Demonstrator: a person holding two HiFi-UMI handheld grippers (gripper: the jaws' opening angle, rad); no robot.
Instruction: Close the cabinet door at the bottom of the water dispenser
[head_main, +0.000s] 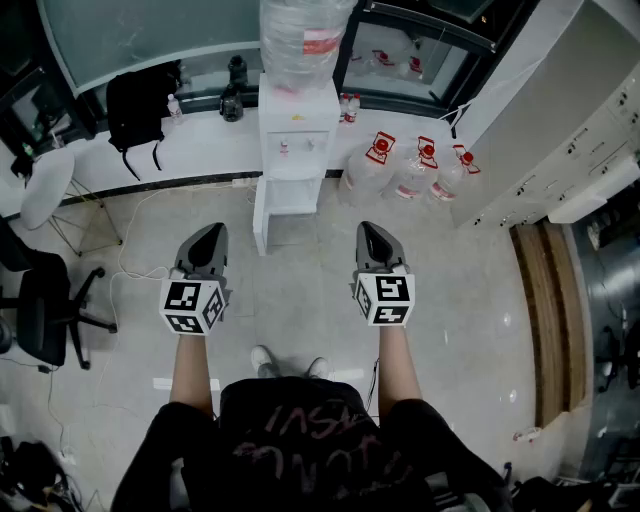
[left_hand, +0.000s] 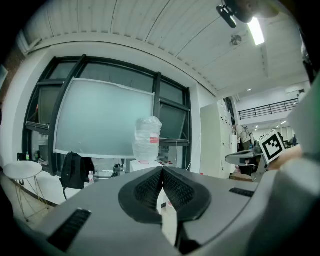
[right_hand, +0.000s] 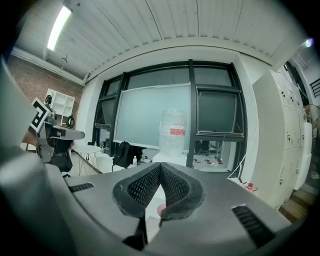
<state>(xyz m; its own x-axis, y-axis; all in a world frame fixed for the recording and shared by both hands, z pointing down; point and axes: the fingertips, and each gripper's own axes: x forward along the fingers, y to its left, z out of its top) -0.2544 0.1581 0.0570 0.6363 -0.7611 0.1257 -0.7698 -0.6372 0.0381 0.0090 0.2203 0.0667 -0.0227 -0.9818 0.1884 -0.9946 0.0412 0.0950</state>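
The white water dispenser (head_main: 295, 140) stands against the far wall with a clear bottle (head_main: 300, 35) on top. Its bottom cabinet door (head_main: 259, 218) hangs open, swung out to the left, with the empty compartment (head_main: 293, 195) showing. My left gripper (head_main: 210, 232) and right gripper (head_main: 368, 230) are held side by side over the floor, a step short of the dispenser, touching nothing. Both are shut with nothing between the pads. In the left gripper view the bottle (left_hand: 147, 140) rises above the closed jaws (left_hand: 162, 170). In the right gripper view the bottle (right_hand: 172, 132) stands just above the closed tips (right_hand: 160, 167).
Three water jugs (head_main: 410, 165) sit on the floor right of the dispenser. A black backpack (head_main: 140, 100) leans on the ledge at left. A white round table (head_main: 47, 187) and a black office chair (head_main: 45, 310) stand at far left. White lockers (head_main: 590, 150) line the right.
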